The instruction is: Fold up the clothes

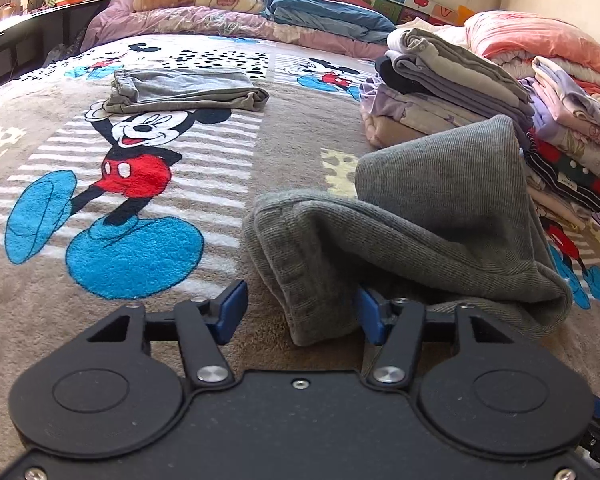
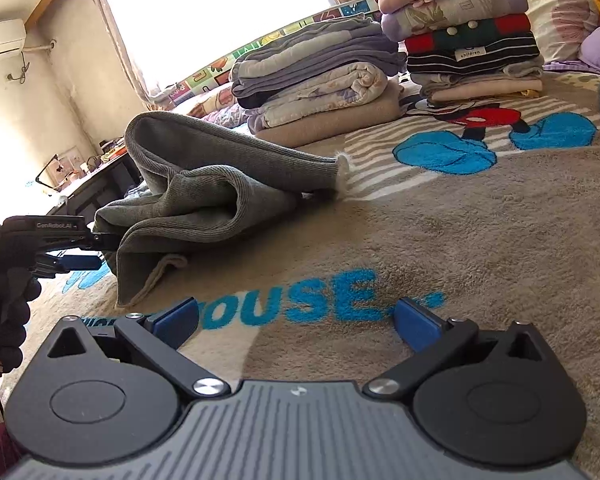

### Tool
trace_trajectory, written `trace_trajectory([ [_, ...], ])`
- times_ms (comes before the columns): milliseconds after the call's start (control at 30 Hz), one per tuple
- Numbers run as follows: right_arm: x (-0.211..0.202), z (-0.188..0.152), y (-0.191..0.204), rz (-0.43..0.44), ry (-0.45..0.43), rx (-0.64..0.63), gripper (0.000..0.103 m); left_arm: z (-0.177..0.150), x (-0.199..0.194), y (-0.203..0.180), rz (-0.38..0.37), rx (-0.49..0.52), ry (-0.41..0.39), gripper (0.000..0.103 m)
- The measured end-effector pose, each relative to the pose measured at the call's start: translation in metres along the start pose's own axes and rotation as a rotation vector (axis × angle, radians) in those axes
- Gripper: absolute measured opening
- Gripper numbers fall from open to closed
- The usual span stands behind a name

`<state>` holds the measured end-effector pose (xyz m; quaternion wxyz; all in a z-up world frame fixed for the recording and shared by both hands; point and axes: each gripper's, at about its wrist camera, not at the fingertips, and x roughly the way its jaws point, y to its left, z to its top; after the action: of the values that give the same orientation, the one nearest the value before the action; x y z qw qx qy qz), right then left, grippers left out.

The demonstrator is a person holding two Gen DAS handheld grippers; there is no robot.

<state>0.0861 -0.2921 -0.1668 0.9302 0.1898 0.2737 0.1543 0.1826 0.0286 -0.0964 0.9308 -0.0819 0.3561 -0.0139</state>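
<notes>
the left wrist view sits low over the blanket (image 1: pixel 80 300), facing the headboard at 12 o'clock, with the grey garment (image 1: pixel 420 220) very near at 1 o'clock. the right wrist view lies lower still, facing the window at 11 o'clock. both share that garment (image 2: pixel 204 188), the folded stacks (image 1: pixel 452 92) (image 2: pixel 320 80) and the blanket (image 2: pixel 480 240).

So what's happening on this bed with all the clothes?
A person is folding laundry using two hand-held grippers. The left gripper has the edge of a crumpled grey garment between its jaws, which are not yet pressed shut on it. The right gripper hovers open and empty above the blanket. Folded piles sit behind.
</notes>
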Motion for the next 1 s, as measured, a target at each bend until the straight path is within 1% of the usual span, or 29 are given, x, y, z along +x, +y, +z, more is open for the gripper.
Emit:
trace_trajectory([
  [67, 0.001, -0.001, 0.001, -0.004, -0.009, -0.009, 0.103, 0.001, 0.006, -0.002, 0.009, 0.007, 0.001, 0.041],
  [100, 0.001, -0.002, 0.002, -0.006, -0.012, -0.014, 0.103, 0.001, 0.007, -0.003, 0.014, 0.01, -0.003, 0.034],
  [133, 0.001, -0.003, 0.002, -0.008, -0.017, -0.019, 0.103, 0.002, 0.007, -0.003, 0.019, 0.011, -0.006, 0.032],
  [233, 0.002, -0.005, 0.005, -0.019, -0.024, -0.04, 0.103, 0.002, 0.0, -0.001, -0.007, -0.01, -0.018, 0.019],
  [367, 0.002, -0.007, 0.007, -0.026, -0.031, -0.057, 0.103, 0.001, -0.026, -0.008, -0.034, 0.032, -0.071, 0.019],
  [533, 0.002, -0.008, 0.008, -0.031, -0.031, -0.066, 0.103, -0.003, -0.071, -0.015, -0.078, 0.083, -0.147, 0.018],
  [667, -0.001, -0.009, 0.008, -0.029, -0.027, -0.061, 0.103, -0.005, -0.106, -0.008, -0.088, 0.093, -0.192, 0.018],
  [800, -0.006, -0.009, 0.006, -0.019, -0.024, -0.038, 0.103, -0.006, -0.134, 0.015, -0.066, 0.066, -0.217, 0.018],
  [1000, -0.014, -0.009, 0.004, 0.012, -0.014, 0.012, 0.103, -0.015, -0.162, 0.066, -0.003, -0.035, -0.243, 0.017],
])
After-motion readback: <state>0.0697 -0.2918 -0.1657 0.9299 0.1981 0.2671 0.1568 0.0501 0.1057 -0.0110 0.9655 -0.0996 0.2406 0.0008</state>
